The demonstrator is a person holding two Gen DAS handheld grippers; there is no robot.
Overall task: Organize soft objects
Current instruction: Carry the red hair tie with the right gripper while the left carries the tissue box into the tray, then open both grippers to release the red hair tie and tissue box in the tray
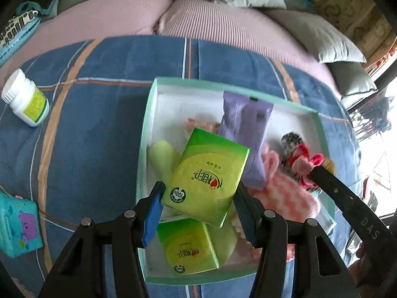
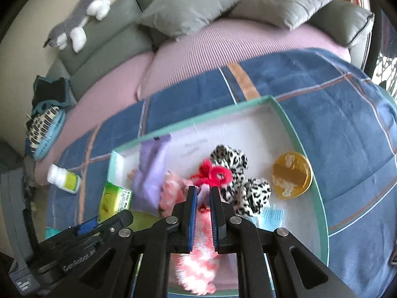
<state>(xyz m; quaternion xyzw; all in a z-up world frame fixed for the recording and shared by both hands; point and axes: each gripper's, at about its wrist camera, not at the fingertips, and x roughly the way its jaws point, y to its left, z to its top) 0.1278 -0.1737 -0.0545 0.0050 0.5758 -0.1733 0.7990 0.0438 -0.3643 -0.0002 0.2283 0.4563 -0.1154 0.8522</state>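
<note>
My left gripper [image 1: 198, 196] is shut on a green tissue pack [image 1: 208, 168] and holds it tilted just above the teal-rimmed white box [image 1: 223, 84]. A second green pack [image 1: 187, 248] lies in the box below it. My right gripper [image 2: 203, 198] is shut on a pink-and-white fluffy thing [image 2: 198, 268] with red tufts [image 2: 215, 173], low over the box [image 2: 297, 136]. Also in the box lie a purple pack [image 2: 151, 168], a leopard-print cloth [image 2: 238, 173], a yellow round tin [image 2: 291, 175] and a blue mask [image 2: 270, 217]. The right gripper [image 1: 312, 171] shows at the right of the left wrist view.
The box sits on a blue checked blanket [image 1: 94, 129] over a pink sofa seat [image 2: 188, 57]. A white pill bottle [image 1: 26, 99] and a teal toy [image 1: 19, 223] lie on the blanket left of the box. Grey pillows [image 2: 188, 5] and a plush dog [image 2: 77, 17] are at the back.
</note>
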